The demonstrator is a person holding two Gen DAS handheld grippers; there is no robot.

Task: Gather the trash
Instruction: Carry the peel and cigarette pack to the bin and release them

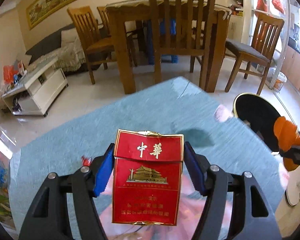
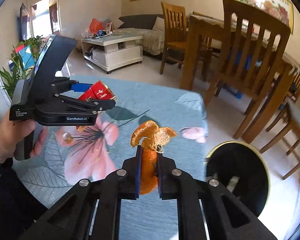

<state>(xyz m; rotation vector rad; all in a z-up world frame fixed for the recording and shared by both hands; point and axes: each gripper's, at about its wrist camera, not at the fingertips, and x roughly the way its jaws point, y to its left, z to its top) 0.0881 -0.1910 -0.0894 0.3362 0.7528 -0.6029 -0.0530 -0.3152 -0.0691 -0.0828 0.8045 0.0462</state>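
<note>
The left claw [image 1: 149,168] is gripping a red cigarette pack [image 1: 147,177] between its blue-padded fingers [image 1: 104,172], holding it upright above the tabletop [image 1: 90,128], which is wearing a pale blue cloth printed with pink flowers. The pack's top edge is crumpled, and its gold lettering and building emblem are facing the left wrist camera. In the right wrist view the same pack [image 2: 99,94] is showing at the tip of the left claw [image 2: 105,100], raised over the far left part of the cloth, with the person's left hand [image 2: 14,138] wrapping the handle. The right claw [image 2: 149,158] is pinching a piece of orange peel [image 2: 150,150] with its fingers drawn narrow, the curled upper part of the peel standing out above the fingertips. A round bin [image 2: 238,178] lined in black is sitting just beyond the tabletop's right edge, near the right claw, with something pale lying inside it. A small orange-capped object [image 2: 67,137] is resting on the pink flower print under the left claw. Wooden dining chairs [image 2: 252,64] are standing beyond the tabletop.
</note>
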